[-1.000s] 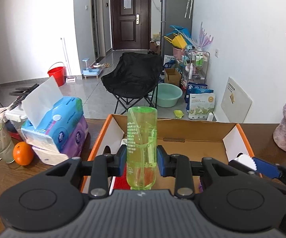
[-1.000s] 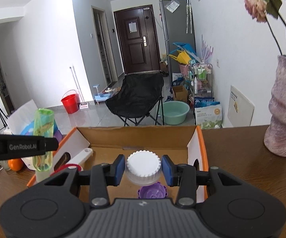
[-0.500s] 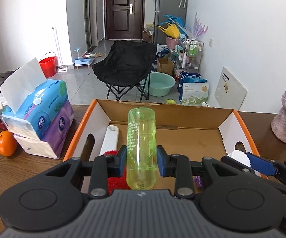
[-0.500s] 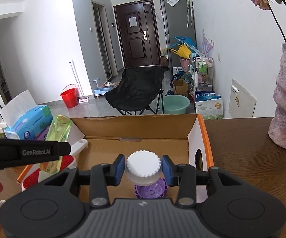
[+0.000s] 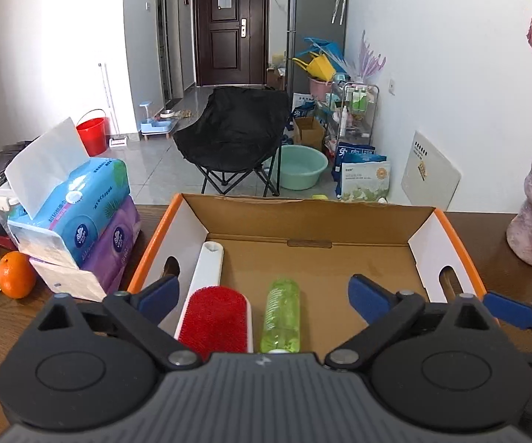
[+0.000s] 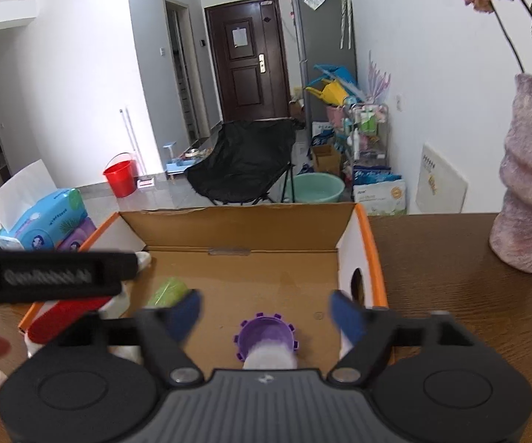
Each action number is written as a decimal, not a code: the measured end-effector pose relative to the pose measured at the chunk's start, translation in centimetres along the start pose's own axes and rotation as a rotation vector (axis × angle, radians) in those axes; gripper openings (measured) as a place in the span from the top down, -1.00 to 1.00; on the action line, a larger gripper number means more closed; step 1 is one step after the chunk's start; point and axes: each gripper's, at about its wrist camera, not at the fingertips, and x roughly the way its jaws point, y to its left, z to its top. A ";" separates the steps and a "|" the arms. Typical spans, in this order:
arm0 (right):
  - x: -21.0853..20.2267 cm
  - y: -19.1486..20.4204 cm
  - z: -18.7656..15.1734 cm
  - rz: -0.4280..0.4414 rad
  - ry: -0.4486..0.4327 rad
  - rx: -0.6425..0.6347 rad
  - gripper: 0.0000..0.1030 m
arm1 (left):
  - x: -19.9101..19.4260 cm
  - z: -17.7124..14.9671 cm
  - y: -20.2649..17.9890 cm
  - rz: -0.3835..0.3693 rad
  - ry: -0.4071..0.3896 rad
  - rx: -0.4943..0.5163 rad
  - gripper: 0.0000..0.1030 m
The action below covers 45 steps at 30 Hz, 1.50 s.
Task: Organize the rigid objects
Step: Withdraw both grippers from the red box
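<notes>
Green and translucent, the bottle (image 5: 280, 316) lies flat on the floor of the cardboard box (image 5: 304, 217), its long axis running from the near edge toward the far wall, the white end nearest the camera. It sits just beside the red-faced lint brush (image 5: 214, 317), whose white handle points the same way, along the left wall. The left gripper (image 5: 262, 293) hangs over both; its jaws have just been opening and now stand wide apart, the bottle below and between the blue pads, touched by neither.

In the right wrist view the right gripper (image 6: 264, 310) has likewise just been opening, its pads blurred and apart. Between and below them a purple cap (image 6: 264, 334) lies on the box floor, with a white cap (image 6: 269, 358) blurred at its near edge, free of the pads.
</notes>
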 end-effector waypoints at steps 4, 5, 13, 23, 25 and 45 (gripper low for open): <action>-0.3 0.1 -0.3 0.009 0.007 -0.008 -0.84 | 0.0 -0.1 0.8 0.012 0.025 -0.025 -1.00; -0.4 0.1 -0.4 0.008 0.007 -0.011 -0.88 | 0.0 -0.1 1.0 0.016 0.028 -0.026 -1.00; -2.2 0.2 -0.4 0.014 -0.008 -0.012 -0.97 | -1.3 -0.2 2.9 0.040 0.023 -0.037 -1.00; -5.3 1.2 -0.8 0.036 -0.020 -0.031 -1.00 | -4.1 -1.2 3.8 0.047 0.018 -0.043 -1.00; -6.0 1.3 -1.0 0.039 -0.025 -0.037 -1.00 | -4.8 -1.5 4.0 0.046 0.013 -0.040 -1.00; -13.8 3.1 -4.9 0.043 -0.081 -0.078 -1.00 | -11.8 -6.1 6.3 0.018 -0.011 -0.031 -1.00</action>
